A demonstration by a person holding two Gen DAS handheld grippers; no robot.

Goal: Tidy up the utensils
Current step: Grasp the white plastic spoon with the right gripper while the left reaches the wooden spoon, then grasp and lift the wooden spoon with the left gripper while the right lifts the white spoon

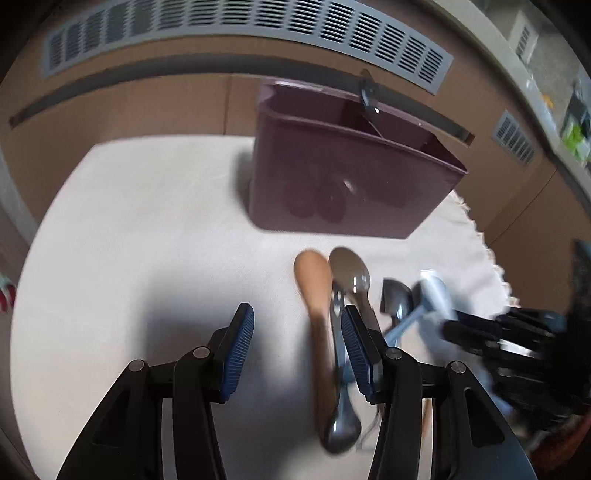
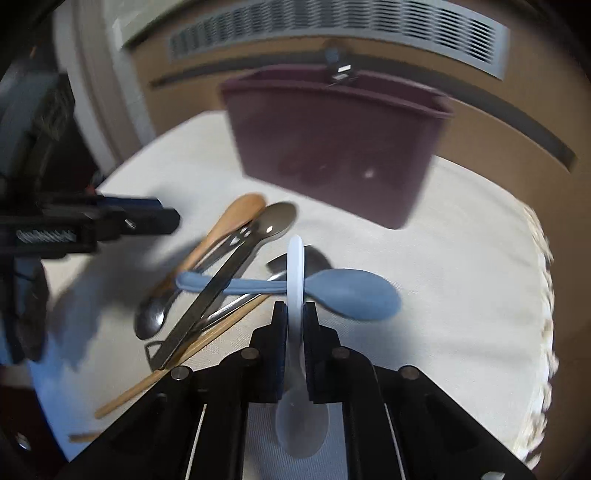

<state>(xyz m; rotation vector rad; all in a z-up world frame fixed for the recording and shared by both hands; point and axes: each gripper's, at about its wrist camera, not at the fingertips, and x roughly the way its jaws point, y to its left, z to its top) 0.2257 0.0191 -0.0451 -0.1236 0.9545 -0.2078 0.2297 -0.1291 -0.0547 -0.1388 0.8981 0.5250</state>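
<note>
A maroon utensil caddy (image 1: 351, 177) (image 2: 332, 144) stands on the white cloth, with one dark utensil (image 1: 369, 96) sticking out of it. A pile of utensils lies in front: a wooden spoon (image 1: 317, 291) (image 2: 229, 221), metal spoons (image 1: 351, 277) (image 2: 277, 221), a blue spoon (image 2: 351, 291). My left gripper (image 1: 295, 354) is open above the cloth, its right finger over the pile. My right gripper (image 2: 294, 325) is shut on a white plastic spoon (image 2: 296, 273), handle pointing forward, bowl back between the arms. The right gripper also shows in the left wrist view (image 1: 498, 332).
The table is round with a white fringed cloth (image 1: 147, 240) (image 2: 461, 258). Brown cabinet panels and grey vent grilles (image 1: 240, 26) stand behind it. Chopsticks (image 2: 177, 362) lie at the pile's near side. The left gripper shows at the left of the right wrist view (image 2: 110, 221).
</note>
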